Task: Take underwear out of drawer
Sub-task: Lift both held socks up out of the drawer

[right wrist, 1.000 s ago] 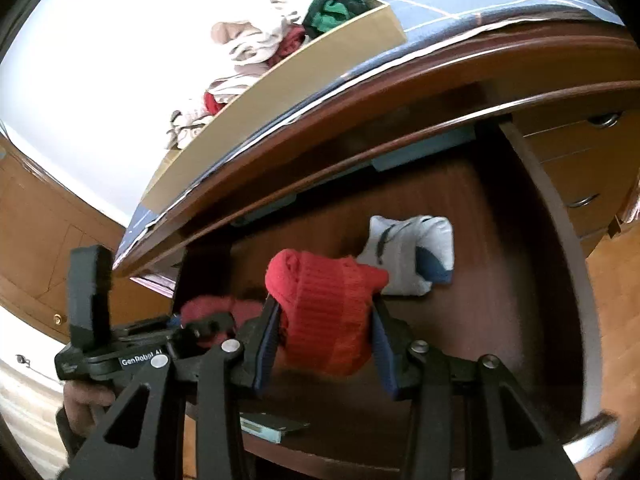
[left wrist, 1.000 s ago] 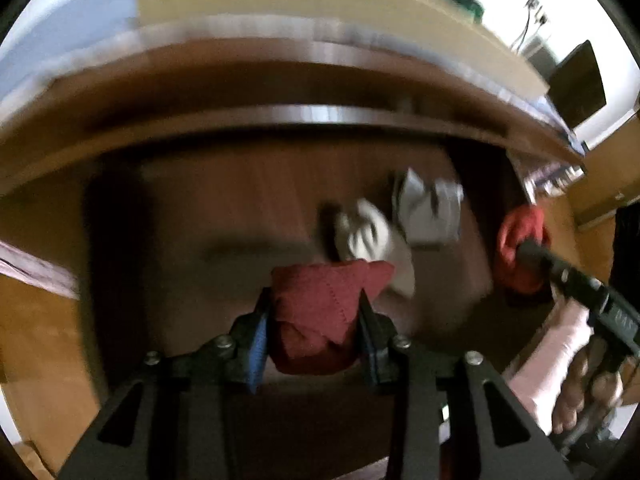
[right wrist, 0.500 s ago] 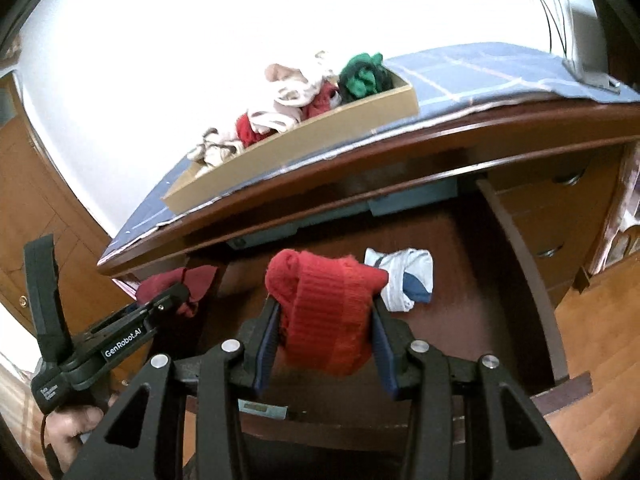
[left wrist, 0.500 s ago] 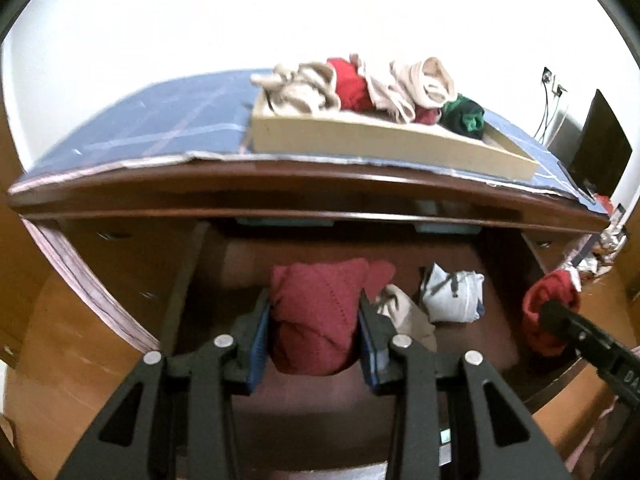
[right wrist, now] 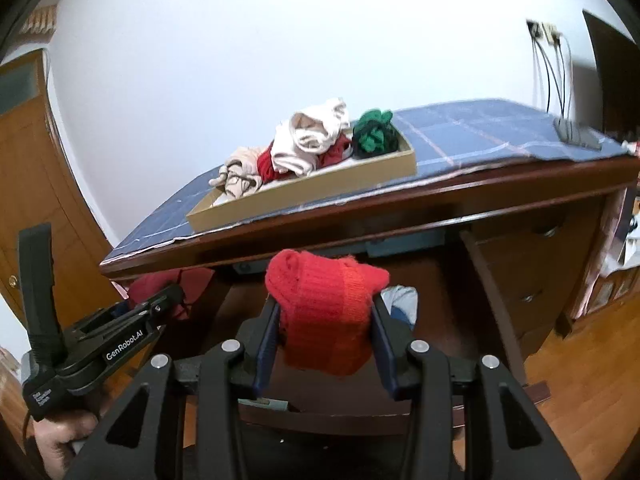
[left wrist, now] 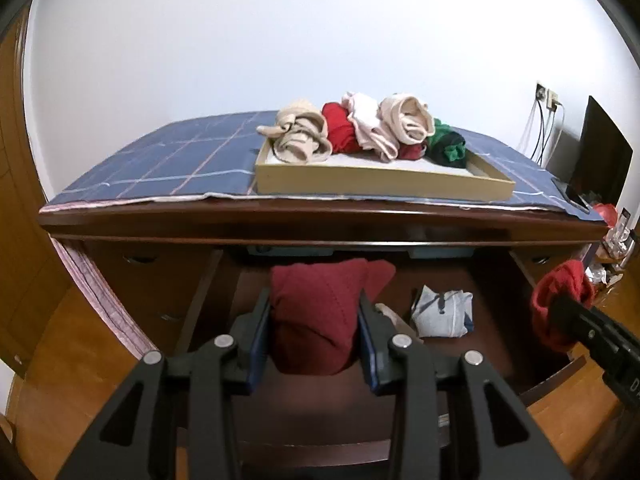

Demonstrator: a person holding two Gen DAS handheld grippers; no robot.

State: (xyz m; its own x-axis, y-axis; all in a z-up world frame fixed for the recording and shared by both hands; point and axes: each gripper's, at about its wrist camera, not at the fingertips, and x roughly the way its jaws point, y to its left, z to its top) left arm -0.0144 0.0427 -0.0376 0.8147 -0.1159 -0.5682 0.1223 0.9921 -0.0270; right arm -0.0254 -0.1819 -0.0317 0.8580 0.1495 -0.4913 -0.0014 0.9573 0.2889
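Observation:
My left gripper is shut on a dark red knitted bundle and holds it above the open wooden drawer. My right gripper is shut on a bright red knitted bundle, also above the drawer. Each gripper shows in the other's view: the right one with its red bundle, the left one with its dark red bundle. A grey-white folded piece and a beige piece lie in the drawer.
A shallow cardboard tray on the desk's blue checked cloth holds several rolled garments in beige, red, pink and green; it also shows in the right wrist view. Side drawers stand at the right. A monitor stands far right.
Both grippers have lifted up and back out of the drawer with their bundles. The desk top and tray have come into full view.

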